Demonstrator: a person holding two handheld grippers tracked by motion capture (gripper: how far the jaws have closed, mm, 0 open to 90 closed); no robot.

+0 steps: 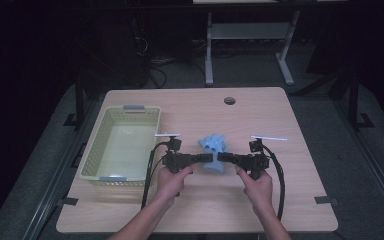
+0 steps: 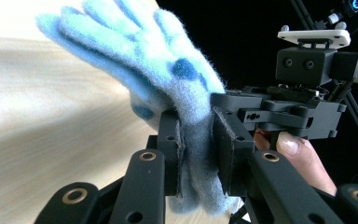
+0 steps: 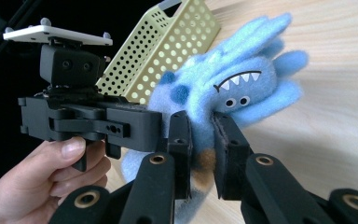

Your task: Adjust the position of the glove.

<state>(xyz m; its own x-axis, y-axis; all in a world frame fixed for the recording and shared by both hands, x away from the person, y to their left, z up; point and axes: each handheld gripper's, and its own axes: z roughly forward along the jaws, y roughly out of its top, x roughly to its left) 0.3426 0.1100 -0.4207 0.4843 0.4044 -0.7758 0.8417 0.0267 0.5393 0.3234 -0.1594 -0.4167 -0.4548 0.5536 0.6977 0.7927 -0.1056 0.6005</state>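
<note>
I have the left claw [image 1: 206, 159] clamped on one side of the blue plush toy [image 1: 214, 150] and the right claw [image 1: 223, 157] clamped on the other, facing each other just below the centre of the high view. The toy hangs between them over the bench [image 1: 280, 115]. The yellow basket [image 1: 95, 145] sits at centre left.

One blue plush glove [image 1: 213, 151], one yellow basket [image 1: 96, 150], two tongs, one table [image 1: 290, 200].
</note>
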